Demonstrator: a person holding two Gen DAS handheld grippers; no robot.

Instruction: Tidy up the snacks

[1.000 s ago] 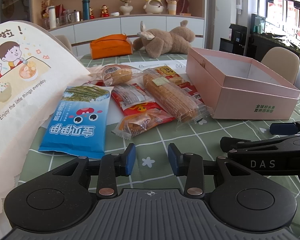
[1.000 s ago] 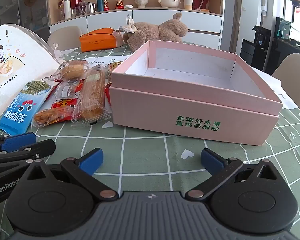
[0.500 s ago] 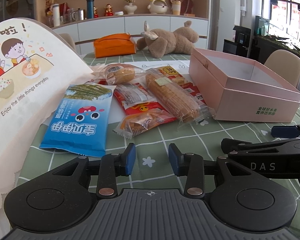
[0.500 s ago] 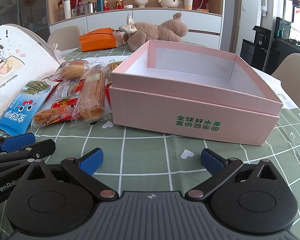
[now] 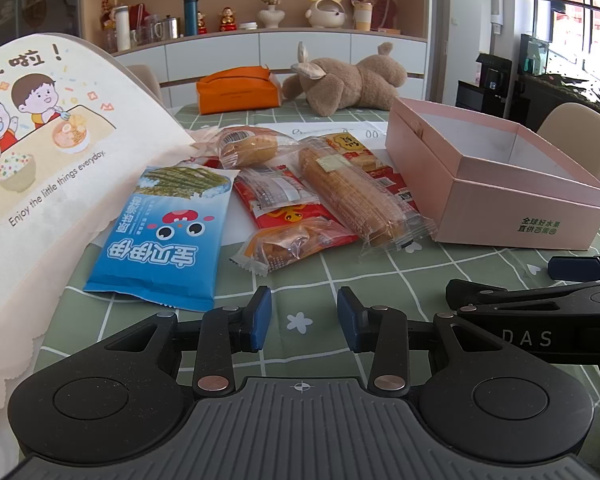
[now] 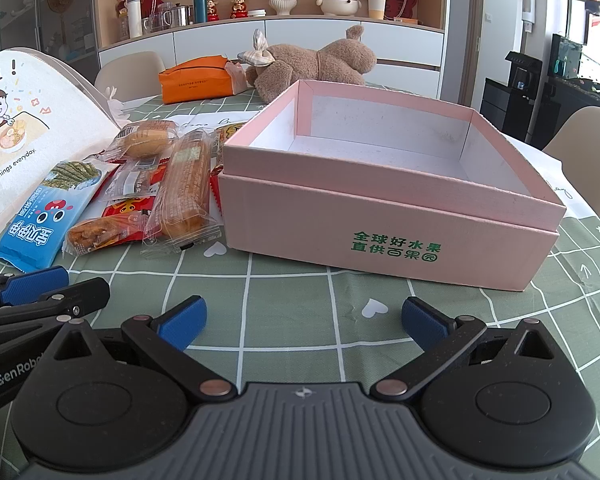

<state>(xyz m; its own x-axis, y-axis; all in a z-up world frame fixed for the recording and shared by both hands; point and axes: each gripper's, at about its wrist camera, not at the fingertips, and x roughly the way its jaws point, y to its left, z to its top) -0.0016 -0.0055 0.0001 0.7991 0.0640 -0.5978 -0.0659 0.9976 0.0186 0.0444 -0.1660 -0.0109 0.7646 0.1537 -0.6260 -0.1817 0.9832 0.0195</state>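
Both grippers, left and right, hovered spread and empty over the table. Wrapped snacks lay heaped just left of the empty pink box. Overlapping slippery wrappers could drag neighbours or slip when pinched.

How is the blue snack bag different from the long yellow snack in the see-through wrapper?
The blue snack bag is flat, and its printed pack hides the food; the long snack is a thick stick you can see through its clear wrapper. The blue bag lies alone at the pile's left edge on the table; the long snack rests on red packets beside the pink box. Both are sealed and untouched.
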